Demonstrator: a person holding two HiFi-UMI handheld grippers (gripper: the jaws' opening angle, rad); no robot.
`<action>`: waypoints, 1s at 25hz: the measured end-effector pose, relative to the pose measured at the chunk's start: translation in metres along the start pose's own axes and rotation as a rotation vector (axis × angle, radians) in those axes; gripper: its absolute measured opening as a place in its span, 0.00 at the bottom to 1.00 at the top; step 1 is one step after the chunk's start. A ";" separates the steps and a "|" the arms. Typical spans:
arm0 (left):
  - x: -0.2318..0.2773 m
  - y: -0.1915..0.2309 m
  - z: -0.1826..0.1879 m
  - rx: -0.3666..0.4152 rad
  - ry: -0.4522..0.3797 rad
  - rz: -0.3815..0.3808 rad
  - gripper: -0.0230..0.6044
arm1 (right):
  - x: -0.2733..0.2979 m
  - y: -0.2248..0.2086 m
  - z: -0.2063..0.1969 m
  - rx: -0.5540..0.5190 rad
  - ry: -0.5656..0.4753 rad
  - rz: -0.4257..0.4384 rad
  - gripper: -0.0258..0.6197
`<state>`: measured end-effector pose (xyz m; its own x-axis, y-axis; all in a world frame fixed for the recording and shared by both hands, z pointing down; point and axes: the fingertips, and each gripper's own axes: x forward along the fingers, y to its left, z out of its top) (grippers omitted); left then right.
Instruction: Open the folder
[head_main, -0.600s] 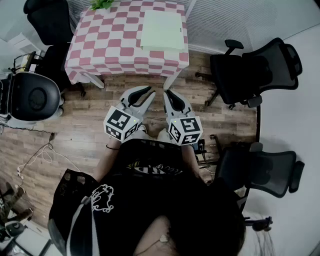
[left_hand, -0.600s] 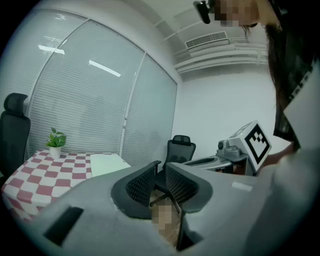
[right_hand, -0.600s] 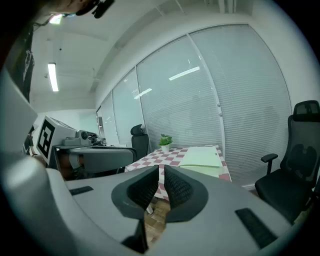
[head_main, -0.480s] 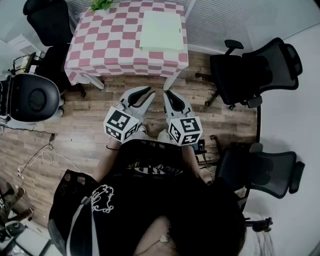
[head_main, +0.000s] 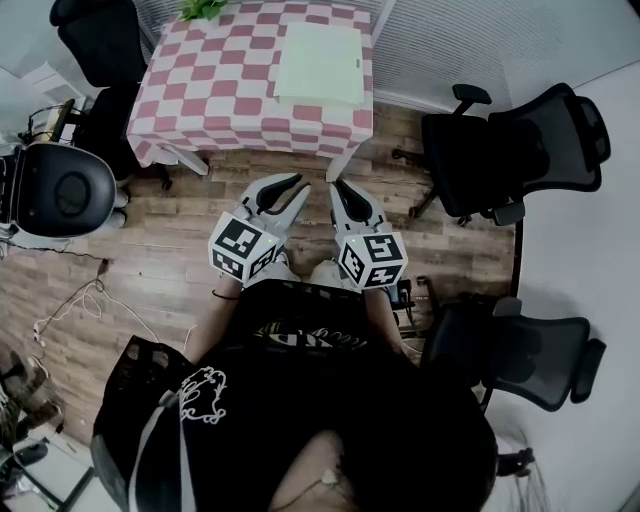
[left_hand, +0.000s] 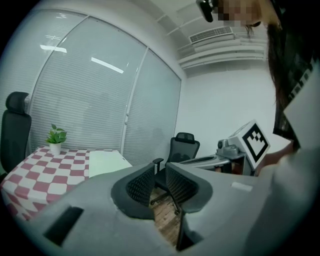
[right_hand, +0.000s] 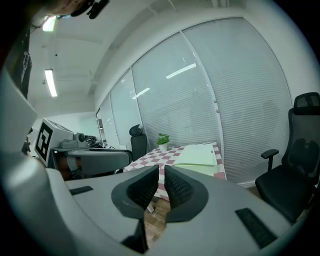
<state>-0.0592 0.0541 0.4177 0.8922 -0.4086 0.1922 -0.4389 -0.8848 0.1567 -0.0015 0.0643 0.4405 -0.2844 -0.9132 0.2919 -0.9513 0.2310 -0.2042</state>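
A pale green folder (head_main: 320, 62) lies closed and flat on the right part of a table with a red-and-white checked cloth (head_main: 220, 90), far ahead of me. Both grippers hang side by side close to my body, above the wooden floor and well short of the table. My left gripper (head_main: 287, 190) is shut with nothing between its jaws, and so is my right gripper (head_main: 341, 190). In the left gripper view the folder (left_hand: 107, 161) shows beyond the shut left gripper (left_hand: 160, 172). In the right gripper view the folder (right_hand: 199, 155) lies past the shut right gripper (right_hand: 161, 175).
A small potted plant (head_main: 205, 8) stands at the table's far edge. Black office chairs stand to the right (head_main: 510, 140), at the near right (head_main: 520, 345) and at the far left (head_main: 95, 40). A round black machine (head_main: 60, 190) and floor cables (head_main: 70, 305) are on the left.
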 end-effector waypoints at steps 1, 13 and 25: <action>0.004 -0.002 0.000 -0.003 0.004 0.003 0.16 | -0.002 -0.005 0.000 0.003 0.004 0.001 0.10; 0.085 -0.028 0.011 -0.017 0.011 0.051 0.16 | -0.028 -0.092 0.009 -0.005 0.040 0.033 0.10; 0.141 -0.057 0.010 -0.008 0.014 0.152 0.16 | -0.037 -0.152 0.007 -0.034 0.053 0.138 0.10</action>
<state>0.0925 0.0447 0.4259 0.8141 -0.5340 0.2281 -0.5694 -0.8113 0.1329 0.1548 0.0602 0.4544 -0.4181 -0.8530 0.3124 -0.9058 0.3656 -0.2141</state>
